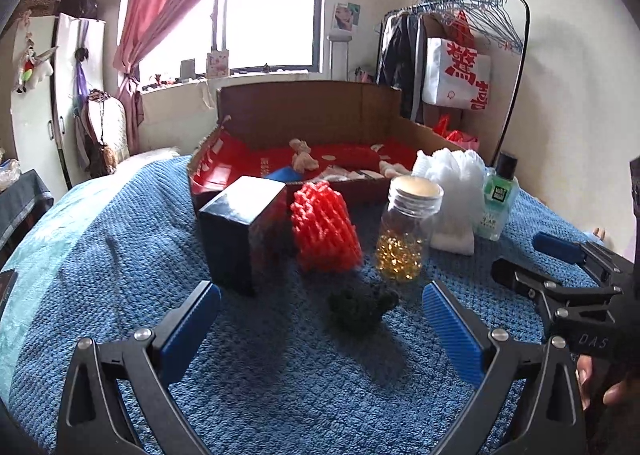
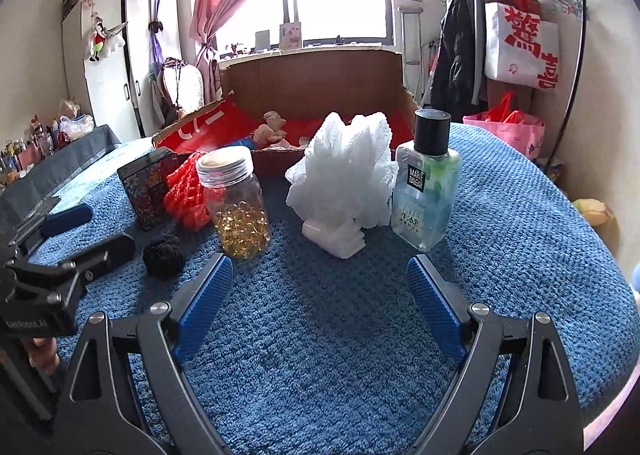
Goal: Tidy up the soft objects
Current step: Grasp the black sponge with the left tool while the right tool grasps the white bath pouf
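On the blue blanket [image 1: 120, 239] lie the soft things: a red foam net [image 1: 324, 229], a white foam net [image 2: 344, 183] and a small dark woolly ball [image 1: 362, 305]. My left gripper [image 1: 320, 319] is open, low over the blanket, with the dark ball just ahead between its blue pads [image 1: 188, 331]. My right gripper [image 2: 320, 295] is open too, empty, facing the white foam net [image 1: 452, 179]. The red net [image 2: 186, 195] and dark ball [image 2: 164, 255] lie to its left.
A glass jar of yellow beads [image 1: 404, 231], a dark box [image 1: 240, 231] and a green lotion bottle [image 2: 426, 183] stand among them. Behind is an open cardboard box [image 1: 312, 111] with a red lining and a small plush toy [image 1: 304, 157]. A clothes rack [image 2: 560, 15] stands at right.
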Available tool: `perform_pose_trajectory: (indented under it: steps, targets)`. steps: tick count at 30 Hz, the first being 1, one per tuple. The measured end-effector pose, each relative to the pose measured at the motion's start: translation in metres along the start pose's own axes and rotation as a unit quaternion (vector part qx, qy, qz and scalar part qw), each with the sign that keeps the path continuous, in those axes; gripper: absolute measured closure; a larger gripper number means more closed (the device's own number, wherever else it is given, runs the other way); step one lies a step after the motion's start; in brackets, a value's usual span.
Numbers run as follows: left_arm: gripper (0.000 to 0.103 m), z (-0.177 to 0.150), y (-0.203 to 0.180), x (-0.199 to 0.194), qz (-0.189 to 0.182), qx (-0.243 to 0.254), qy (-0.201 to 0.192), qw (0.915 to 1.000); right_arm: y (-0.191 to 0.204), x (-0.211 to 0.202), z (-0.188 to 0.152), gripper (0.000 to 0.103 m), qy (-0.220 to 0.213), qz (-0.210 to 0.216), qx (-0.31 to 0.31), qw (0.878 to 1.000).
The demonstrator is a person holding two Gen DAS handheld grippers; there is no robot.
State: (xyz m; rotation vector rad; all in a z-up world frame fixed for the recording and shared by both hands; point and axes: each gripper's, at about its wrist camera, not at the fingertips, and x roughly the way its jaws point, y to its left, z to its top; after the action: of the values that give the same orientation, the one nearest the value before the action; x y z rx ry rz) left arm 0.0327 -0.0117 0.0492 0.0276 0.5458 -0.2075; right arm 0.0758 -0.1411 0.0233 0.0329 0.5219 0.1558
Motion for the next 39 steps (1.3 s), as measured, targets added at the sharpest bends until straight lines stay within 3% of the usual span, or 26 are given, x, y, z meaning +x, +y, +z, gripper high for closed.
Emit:
perform_pose_trajectory:
  steps: [7,9,19,25,27,28,30,33,35,39]
  targets:
    - [0.001,0.005,-0.001,0.015,-0.035,0.004,0.035,0.9988,-0.01,0.014,0.021,0.013,0.02,0.042,0.014,0.999]
    - [0.006,0.007,-0.002,0.019,-0.043,0.009,0.042,0.9981,-0.011,0.019,0.028,0.013,0.022,0.044,0.01,0.999]
    - [0.014,0.012,-0.01,0.038,-0.074,0.027,0.075,0.994,-0.006,0.043,0.056,0.014,0.026,0.033,-0.033,0.999]
    - [0.026,0.013,-0.011,0.049,-0.086,0.032,0.096,0.9911,0.0,0.058,0.063,0.015,0.039,0.017,-0.061,0.997]
    - [0.034,0.013,-0.012,0.054,-0.087,0.032,0.106,0.9901,0.002,0.062,0.064,0.018,0.044,0.006,-0.069,0.997]
    - [0.037,0.013,-0.013,0.056,-0.088,0.032,0.11,0.9895,0.004,0.065,0.064,0.022,0.047,0.002,-0.074,0.996]
    - [0.062,0.01,-0.014,0.064,-0.091,0.034,0.13,0.9868,0.007,0.07,0.063,0.03,0.055,-0.013,-0.085,0.995]
    - [0.069,0.009,-0.014,0.067,-0.094,0.03,0.135,0.986,0.008,0.078,0.06,0.074,0.07,-0.022,-0.092,0.993]
    - [0.071,0.01,-0.014,0.065,-0.096,0.031,0.132,0.9861,0.007,0.076,0.059,0.084,0.068,-0.022,-0.095,0.993]
    - [0.072,0.012,-0.012,0.058,-0.101,0.029,0.125,0.9867,0.0,0.063,0.063,0.088,0.053,-0.005,-0.083,0.995]
